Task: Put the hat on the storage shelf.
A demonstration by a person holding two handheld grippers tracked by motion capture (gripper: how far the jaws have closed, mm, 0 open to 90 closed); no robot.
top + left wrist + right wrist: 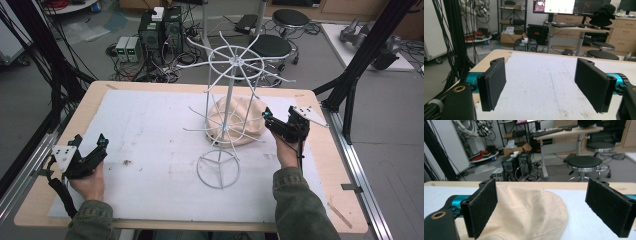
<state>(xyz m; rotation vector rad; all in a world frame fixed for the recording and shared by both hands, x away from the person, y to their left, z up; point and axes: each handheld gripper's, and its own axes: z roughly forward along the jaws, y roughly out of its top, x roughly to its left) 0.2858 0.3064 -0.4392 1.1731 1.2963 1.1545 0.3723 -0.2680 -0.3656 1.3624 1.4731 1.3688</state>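
High view: right gripper point(268, 119), spread wide, reaches to the beige cap point(247, 131).

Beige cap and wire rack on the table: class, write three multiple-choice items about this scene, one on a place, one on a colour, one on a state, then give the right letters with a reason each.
1. Where does the beige cap lie?
A. behind the white wire rack, toward the right side of the table
B. hung on the rack's top ring
C. on the floor

2. What colour is the mat covering the table?
A. red
B. white
C. black

3. How do the jaws of the right hand-held gripper stand?
A. shut on the cap
B. shut on a rack arm
C. open, with the cap ahead between them

Answers:
1 A, the high view shows the cap lying on the mat beyond the rack's pole.
2 B, the mat is pale white with a few smudges.
3 C, the right gripper view shows both pads wide apart, gripping nothing.
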